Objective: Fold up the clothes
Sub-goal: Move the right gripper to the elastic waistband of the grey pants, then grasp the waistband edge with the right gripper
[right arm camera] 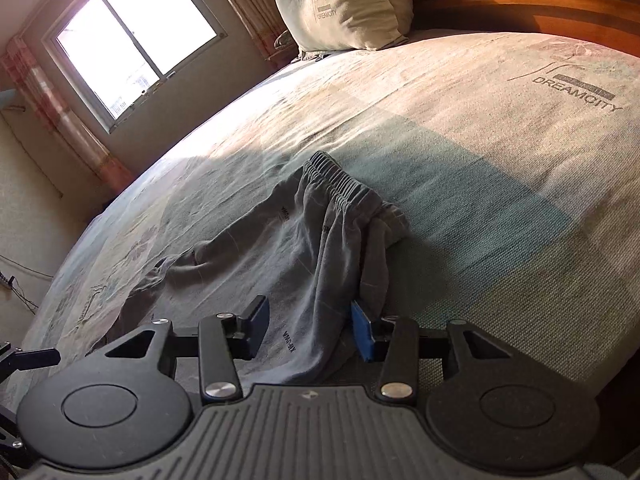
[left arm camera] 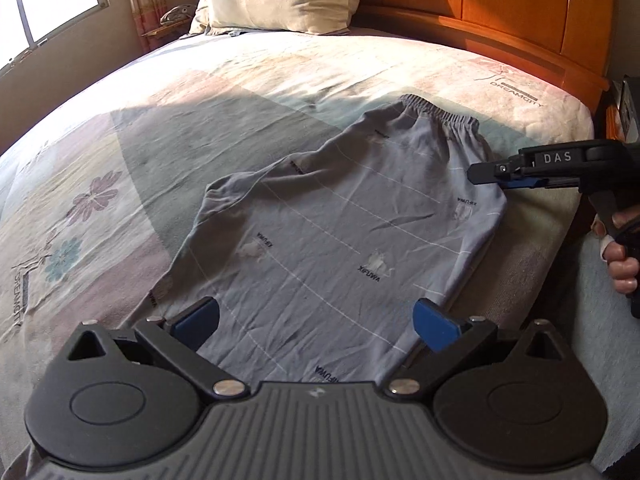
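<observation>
Two grippers over grey trousers [left arm camera: 340,216] (on bed [left arm camera: 280,76]): left gripper [left arm camera: 316,322] agape, right gripper [right arm camera: 308,330] half-closed, grasping nothing.

Grey trousers [right arm camera: 296,248] lie crumpled on the bed [right arm camera: 500,168], waistband toward the pillow [right arm camera: 344,4]. The right hand-held gripper [right arm camera: 310,330] straddles the near leg, jaws partly apart, blue pad beside a raised fold.

black claws [left arm camera: 316,322] with blue pads [left arm camera: 434,328], silver screws, one marked "das".
</observation>
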### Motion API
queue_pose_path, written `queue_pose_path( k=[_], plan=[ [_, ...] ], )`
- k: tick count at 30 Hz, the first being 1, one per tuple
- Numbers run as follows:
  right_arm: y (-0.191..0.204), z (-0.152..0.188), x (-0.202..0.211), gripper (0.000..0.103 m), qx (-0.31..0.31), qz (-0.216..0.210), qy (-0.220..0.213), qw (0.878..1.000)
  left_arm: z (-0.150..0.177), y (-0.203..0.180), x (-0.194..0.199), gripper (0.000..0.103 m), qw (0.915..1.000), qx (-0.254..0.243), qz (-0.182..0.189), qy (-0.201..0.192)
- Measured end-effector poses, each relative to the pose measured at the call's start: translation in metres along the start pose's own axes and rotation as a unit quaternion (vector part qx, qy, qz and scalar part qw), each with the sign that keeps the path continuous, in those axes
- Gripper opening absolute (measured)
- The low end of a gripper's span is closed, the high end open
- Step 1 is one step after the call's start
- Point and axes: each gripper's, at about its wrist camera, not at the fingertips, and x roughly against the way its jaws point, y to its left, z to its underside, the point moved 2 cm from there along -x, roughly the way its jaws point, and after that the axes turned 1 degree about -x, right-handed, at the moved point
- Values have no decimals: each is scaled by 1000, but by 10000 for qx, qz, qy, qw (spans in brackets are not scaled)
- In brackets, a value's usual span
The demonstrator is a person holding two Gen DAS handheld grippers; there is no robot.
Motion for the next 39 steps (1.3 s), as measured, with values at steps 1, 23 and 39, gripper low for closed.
queue_pose_path(
  k=[1, 23, 39],
  plan=[
    [-3, 0, 0, 49, -49, -69, 19, 10000, 1, -1, -7, 102, 9999, 92, 126, 20],
    [-20, 4, 1, 52, -1217, -841, 508, 9877, 21, 20, -35, 102, 9881, 1160, 1000, -173],
    [-3, -25, -10, 4, -129, -163, 295, 9993, 40, 3, -3, 102, 9917, 848, 970, 28]
  ],
)
